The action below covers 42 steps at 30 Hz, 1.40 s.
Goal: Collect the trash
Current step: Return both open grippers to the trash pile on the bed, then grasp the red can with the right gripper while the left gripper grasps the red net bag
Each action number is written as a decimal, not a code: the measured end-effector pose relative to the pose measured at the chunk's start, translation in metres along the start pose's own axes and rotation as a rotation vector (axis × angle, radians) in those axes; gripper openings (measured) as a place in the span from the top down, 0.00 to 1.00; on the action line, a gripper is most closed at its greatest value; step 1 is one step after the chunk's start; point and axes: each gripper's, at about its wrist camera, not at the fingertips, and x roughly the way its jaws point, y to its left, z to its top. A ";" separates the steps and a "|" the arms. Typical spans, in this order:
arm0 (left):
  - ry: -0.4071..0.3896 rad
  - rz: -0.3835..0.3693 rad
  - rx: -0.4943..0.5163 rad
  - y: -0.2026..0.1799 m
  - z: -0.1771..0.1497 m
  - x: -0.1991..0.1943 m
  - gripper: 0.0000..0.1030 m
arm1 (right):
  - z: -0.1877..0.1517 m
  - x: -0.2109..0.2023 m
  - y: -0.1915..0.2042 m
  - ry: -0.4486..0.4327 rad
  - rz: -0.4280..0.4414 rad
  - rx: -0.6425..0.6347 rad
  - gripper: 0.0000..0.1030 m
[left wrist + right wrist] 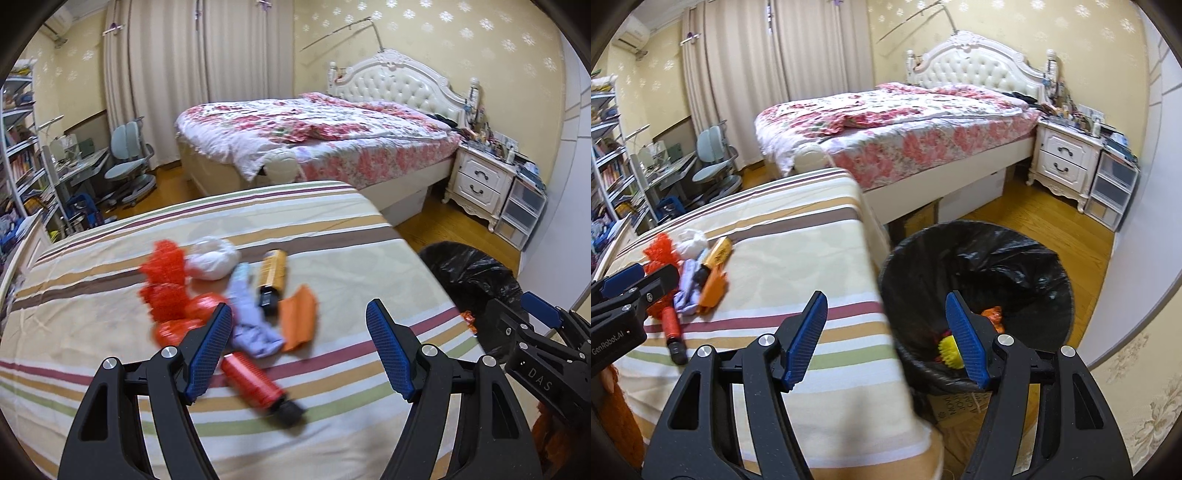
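Both the left gripper (299, 332) and right gripper (886, 325) hang agape and empty, the trash (236, 295) heaped near the bin (975, 280) for short carries.

A heap of trash (229, 295) lies on the striped cloth (332, 236) at frame centre; the lined bin (979, 295) stands right of it, the bed (314, 136) behind.

Left wrist view: close above striped table (332, 236), angled down and forward, toward floral bed (317, 129). Right wrist view: same heading, sits off the table's right edge, over the black-lined bin (1027, 258). Shared: table top, trash pile (236, 295), bed, nightstand (1067, 162), curtains; each view catches the other gripper.
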 end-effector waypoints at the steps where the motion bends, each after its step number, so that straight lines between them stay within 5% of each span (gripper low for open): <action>1: -0.001 0.012 -0.009 0.008 -0.003 -0.003 0.29 | -0.001 -0.001 0.008 0.002 0.014 -0.011 0.37; 28: 0.050 0.226 -0.259 0.177 -0.068 -0.032 0.29 | -0.030 0.005 0.177 0.094 0.238 -0.315 0.38; 42: 0.059 0.213 -0.273 0.182 -0.070 -0.027 0.29 | -0.041 0.024 0.206 0.199 0.258 -0.391 0.77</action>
